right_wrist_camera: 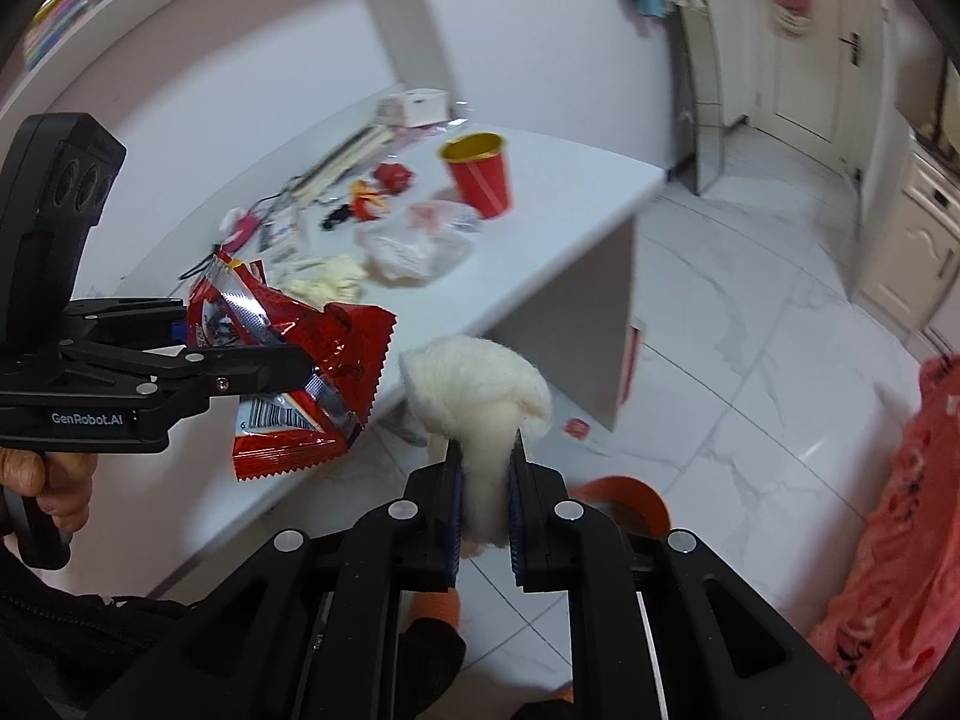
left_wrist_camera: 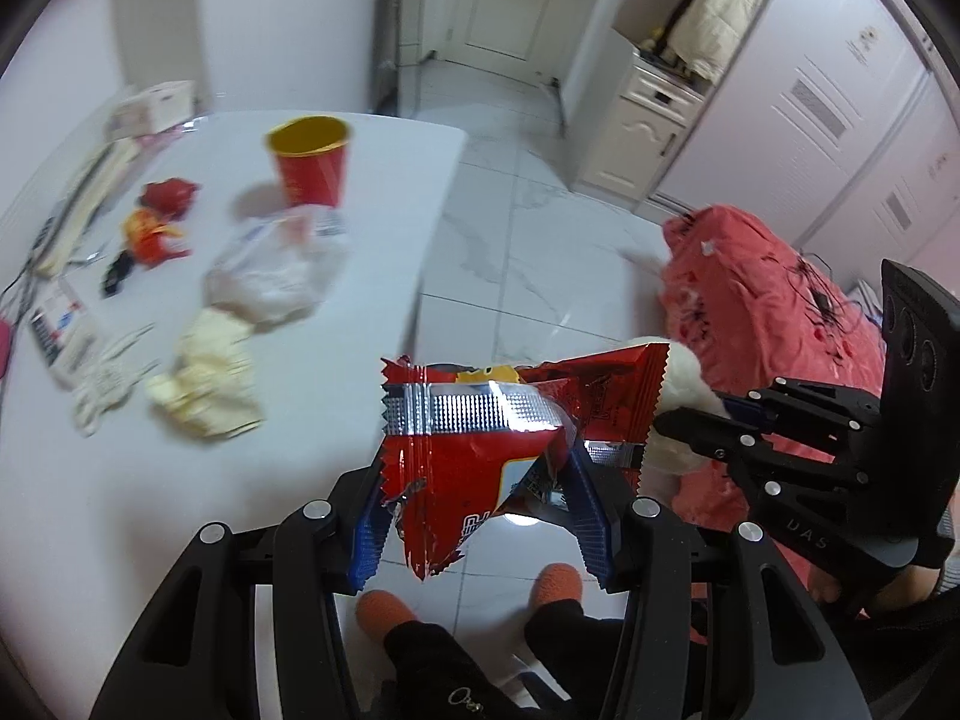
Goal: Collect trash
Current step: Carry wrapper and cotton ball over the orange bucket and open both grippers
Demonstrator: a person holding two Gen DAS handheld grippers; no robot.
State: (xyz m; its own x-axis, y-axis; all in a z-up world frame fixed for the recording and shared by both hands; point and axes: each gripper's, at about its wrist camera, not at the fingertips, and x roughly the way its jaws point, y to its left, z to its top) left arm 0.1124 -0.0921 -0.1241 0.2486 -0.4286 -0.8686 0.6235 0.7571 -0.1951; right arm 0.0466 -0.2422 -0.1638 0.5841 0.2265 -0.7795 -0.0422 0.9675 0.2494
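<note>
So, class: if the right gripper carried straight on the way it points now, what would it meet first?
Probably the white tiled floor beyond the table's corner. The right gripper, its jaws clamping a white wad, points down past that edge, though depth is unclear.

Black grippers; blue-padded fingers [right_wrist_camera: 454,504]; orange slippers [left_wrist_camera: 384,612]

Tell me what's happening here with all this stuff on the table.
A person is clearing trash with a gripper in each hand. The left gripper is clamped on a red snack wrapper, and the right gripper is shut on a white fluffy wad, both held off the table edge. A red cup, a crumpled plastic bag and yellowish paper remain on the white table.
</note>
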